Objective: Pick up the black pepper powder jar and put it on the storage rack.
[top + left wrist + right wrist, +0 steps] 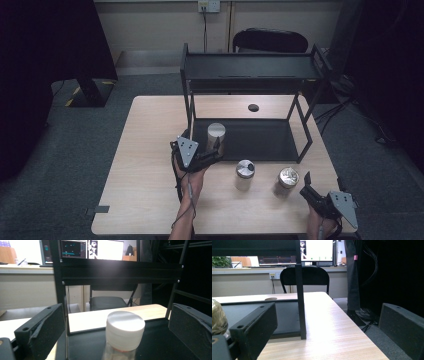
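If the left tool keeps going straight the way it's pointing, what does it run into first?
Most likely the white-lidded jar on the rack's lower shelf. It stands centred between the left tool's open jaws, right ahead. How much gap remains is hard to judge.

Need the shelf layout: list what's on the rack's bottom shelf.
On the rack's bottom shelf stands one jar with a pale lid, between the open left gripper jaws. The jar's contents are blurred; the rest looks bare.

High view overlooks the table; both claw views face the rack closely.
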### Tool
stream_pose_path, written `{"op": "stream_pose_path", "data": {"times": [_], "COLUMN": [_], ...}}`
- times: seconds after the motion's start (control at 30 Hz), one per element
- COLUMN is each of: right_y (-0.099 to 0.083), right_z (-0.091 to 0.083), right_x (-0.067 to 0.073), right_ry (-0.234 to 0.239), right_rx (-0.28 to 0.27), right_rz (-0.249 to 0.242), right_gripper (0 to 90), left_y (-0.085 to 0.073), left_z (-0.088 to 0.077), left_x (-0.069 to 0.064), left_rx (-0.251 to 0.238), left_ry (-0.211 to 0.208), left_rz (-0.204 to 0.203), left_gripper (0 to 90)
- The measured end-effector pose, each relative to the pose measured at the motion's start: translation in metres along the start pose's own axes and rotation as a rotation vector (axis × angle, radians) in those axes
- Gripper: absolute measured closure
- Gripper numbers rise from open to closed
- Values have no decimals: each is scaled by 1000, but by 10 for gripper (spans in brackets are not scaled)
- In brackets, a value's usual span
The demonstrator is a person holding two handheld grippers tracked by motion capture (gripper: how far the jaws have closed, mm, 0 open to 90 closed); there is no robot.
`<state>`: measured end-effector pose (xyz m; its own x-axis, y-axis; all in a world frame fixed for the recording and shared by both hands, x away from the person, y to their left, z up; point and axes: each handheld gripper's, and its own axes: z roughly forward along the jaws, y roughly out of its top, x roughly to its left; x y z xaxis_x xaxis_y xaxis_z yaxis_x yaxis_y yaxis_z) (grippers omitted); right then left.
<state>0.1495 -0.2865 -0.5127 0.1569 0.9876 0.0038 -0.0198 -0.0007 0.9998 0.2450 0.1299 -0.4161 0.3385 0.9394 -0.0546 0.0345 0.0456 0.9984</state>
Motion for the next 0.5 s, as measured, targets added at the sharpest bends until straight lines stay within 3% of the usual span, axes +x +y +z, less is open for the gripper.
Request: {"op": "stream_pose_path", "data": {"times": [0.5], "right_y": [0], "right_z": [0], "right_x": [0], "right_ry": [-2], "right_rx": [1], "right_rz": [2], "right_gripper": [8], "left_y": [-8], "left_z": [-19], "left_x": [-3], "left_rx": [-24], "left_ry": [20], "left_rz": [23], "left_gripper": [2]}}
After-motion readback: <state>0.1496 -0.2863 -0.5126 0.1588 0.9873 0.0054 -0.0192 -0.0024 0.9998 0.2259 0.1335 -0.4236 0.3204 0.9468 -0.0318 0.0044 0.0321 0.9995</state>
